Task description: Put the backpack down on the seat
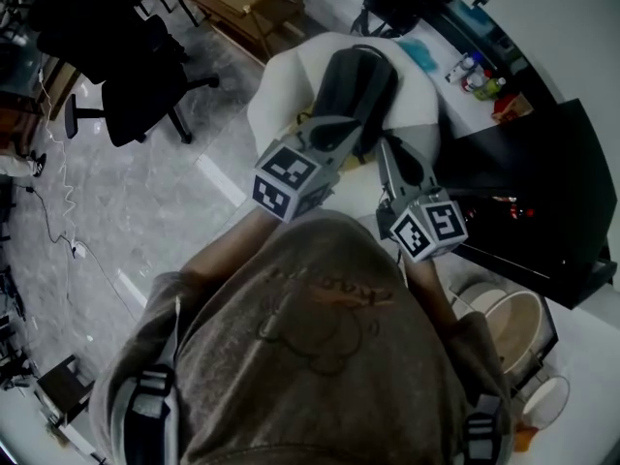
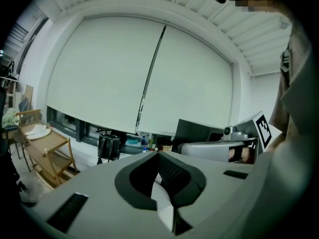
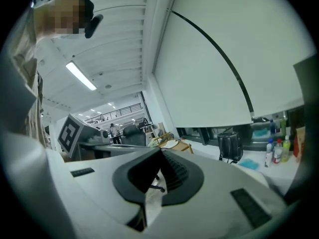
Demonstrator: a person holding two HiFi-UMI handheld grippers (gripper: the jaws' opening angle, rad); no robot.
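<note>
A dark grey backpack [image 1: 359, 83] lies lengthwise on a white cushioned seat [image 1: 281, 74] in the head view. My left gripper [image 1: 332, 136] reaches forward with its tip at the backpack's near end. My right gripper [image 1: 388, 149] points at the seat's near right edge, just beside the backpack. In the left gripper view the left gripper [image 2: 157, 154] has its jaws closed tip to tip with nothing between them, aimed up at window blinds. The right gripper [image 3: 161, 151] in its own view is shut and empty too. Neither gripper view shows the backpack.
A black office chair [image 1: 124, 58] stands to the left on the grey floor. A wooden rack [image 1: 244, 3] sits at the back. A black desk [image 1: 531, 187] is close on the right, with bottles [image 1: 480, 76] beyond it and a round bin [image 1: 513, 325] near my right side.
</note>
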